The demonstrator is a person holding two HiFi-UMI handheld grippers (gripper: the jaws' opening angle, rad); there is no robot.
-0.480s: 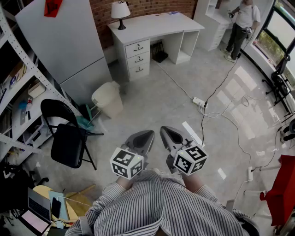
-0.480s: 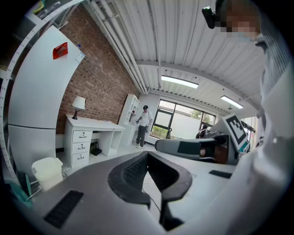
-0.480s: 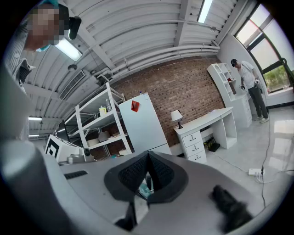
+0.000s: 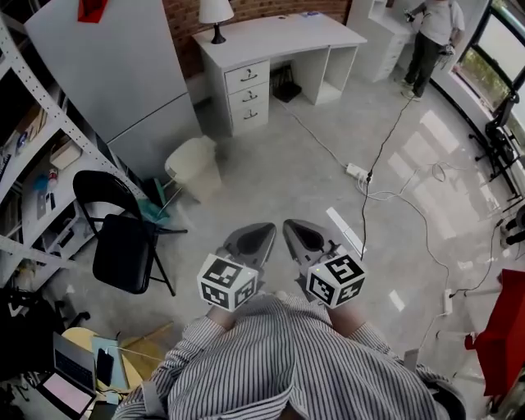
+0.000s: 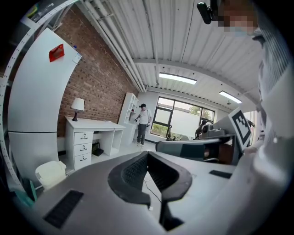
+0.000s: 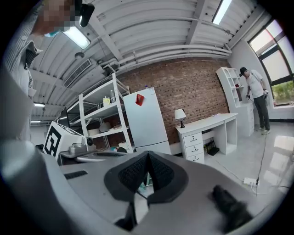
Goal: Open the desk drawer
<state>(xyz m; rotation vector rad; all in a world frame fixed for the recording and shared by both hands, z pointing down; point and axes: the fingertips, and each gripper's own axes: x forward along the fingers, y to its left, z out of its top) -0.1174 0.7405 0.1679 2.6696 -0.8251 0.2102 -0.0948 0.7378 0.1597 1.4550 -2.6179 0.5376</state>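
1. One tall white fridge [image 4: 115, 66] stands at the far left, with a red patch near its top.
2. One metal shelving rack [image 4: 37, 123] runs down the left edge, its shelves crowded with small items I can't make out.
3. One white worktop [image 4: 279, 37] sits against the brick wall [image 5: 98, 78], just right of the fridge. Its left pedestal holds three drawers [image 4: 248, 95], stacked one above another. All three look pushed in, and they are well apart from both tongs.
4. One person [image 4: 431, 37] stands in the far right corner, beside a white shelf unit.
5. One black folding chair [image 4: 123, 250] stands to my left. One cream bin [image 4: 195, 168] sits between it and the worktop.
6. I have two tongs, side by side just in front of my striped shirt.
   - The left tongs [image 4: 261, 232] are clenched, ribbed pads together with nothing between them.
   - The right tongs [image 4: 294, 230] are clenched the same way, also on nothing.
   - Each carries one marker cube.
7. One table lamp [image 4: 216, 15] stands on the worktop's left end.
8. One white power strip [image 4: 355, 172] lies on the floor, with a black cable [image 4: 394, 135] running from it towards the person.
9. The floor [image 4: 279, 180] is pale grey and glossy, catching light from the windows [image 4: 492, 57] on the right. Overhead is a ribbed ceiling [image 5: 183, 41] with strip lights.
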